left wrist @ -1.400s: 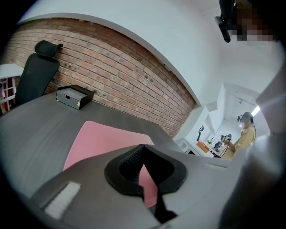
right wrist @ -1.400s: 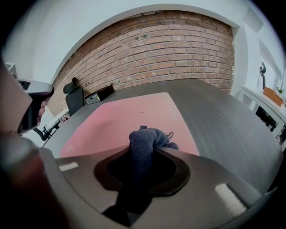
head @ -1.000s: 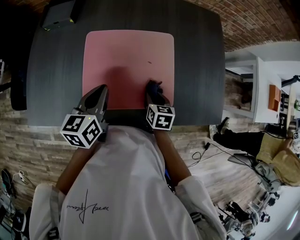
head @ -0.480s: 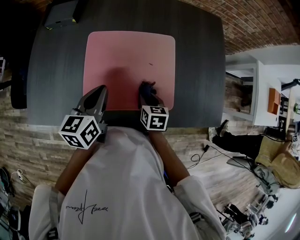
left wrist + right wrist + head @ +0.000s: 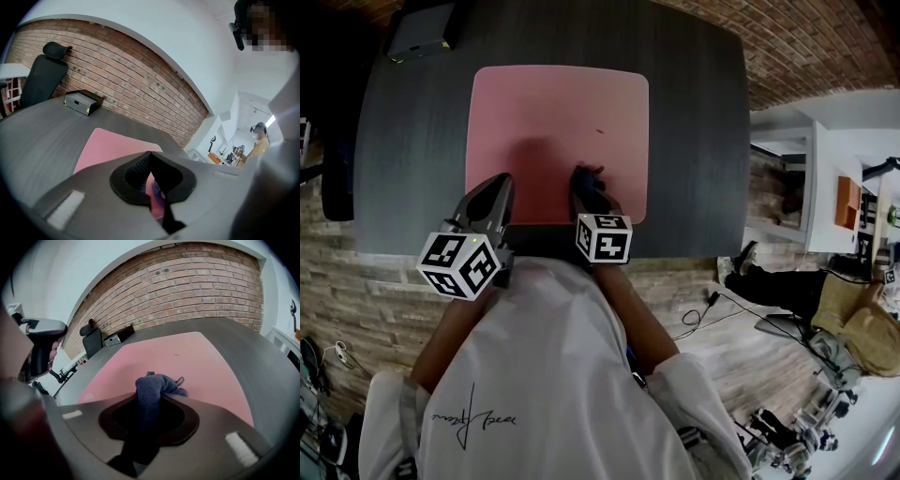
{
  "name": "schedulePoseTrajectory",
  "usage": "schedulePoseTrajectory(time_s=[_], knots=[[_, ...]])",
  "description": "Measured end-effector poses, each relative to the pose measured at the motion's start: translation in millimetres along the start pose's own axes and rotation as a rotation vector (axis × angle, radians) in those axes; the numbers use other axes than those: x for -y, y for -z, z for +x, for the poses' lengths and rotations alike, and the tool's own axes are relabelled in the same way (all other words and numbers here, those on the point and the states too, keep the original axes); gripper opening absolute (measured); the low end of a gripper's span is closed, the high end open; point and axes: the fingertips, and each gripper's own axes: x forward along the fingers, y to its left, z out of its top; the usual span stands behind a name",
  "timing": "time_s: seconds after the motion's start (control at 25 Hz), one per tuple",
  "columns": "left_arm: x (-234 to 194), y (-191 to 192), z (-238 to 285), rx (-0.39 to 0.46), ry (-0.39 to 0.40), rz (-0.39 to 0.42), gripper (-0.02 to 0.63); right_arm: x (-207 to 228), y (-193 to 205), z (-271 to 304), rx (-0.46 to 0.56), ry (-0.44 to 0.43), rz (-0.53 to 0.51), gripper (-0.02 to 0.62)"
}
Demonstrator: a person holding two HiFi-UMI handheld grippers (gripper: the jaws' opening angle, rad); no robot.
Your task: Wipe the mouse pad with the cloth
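At the far left, an office chair [image 5: 44,77] is seen beside the dark worktop [image 5: 412,141], in front of a brick wall [image 5: 126,70]. A black box [image 5: 417,37] is set on the worktop's far left corner, apart from the mouse pad.

The pink mouse pad [image 5: 558,122] is laid flat on the middle of the worktop, with its near edge close to the worktop's near edge. The left gripper [image 5: 502,180] is held over the pad's near left corner. Its jaws are clenched tip to tip with nothing gripped between them, as the left gripper view [image 5: 150,153] shows. Whether it touches the pad cannot be told.

To its right, the right gripper [image 5: 591,192] is held over the near part of the pad, right of the middle. Its jaws are clamped on a dark blue cloth [image 5: 587,176]. The cloth [image 5: 152,385] is bunched between the jaws and bulges out past the tips, where it is pressed down onto the pink surface [image 5: 187,357]. A small dark speck [image 5: 600,130] is seen on the pad beyond the cloth, apart from it.

Bare pad is visible to the right of the cloth, and white shelving [image 5: 825,169] stands past the worktop's right edge.
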Motion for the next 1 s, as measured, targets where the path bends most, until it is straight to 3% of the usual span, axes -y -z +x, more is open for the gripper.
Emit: schedulePoseTrajectory(time_s=[1.0], knots=[[-30.6, -3.1, -4.2, -0.005, -0.063, -0.047, 0.003, -47.8, -8.0, 28.0, -0.051, -0.137, -0.015, 0.103]])
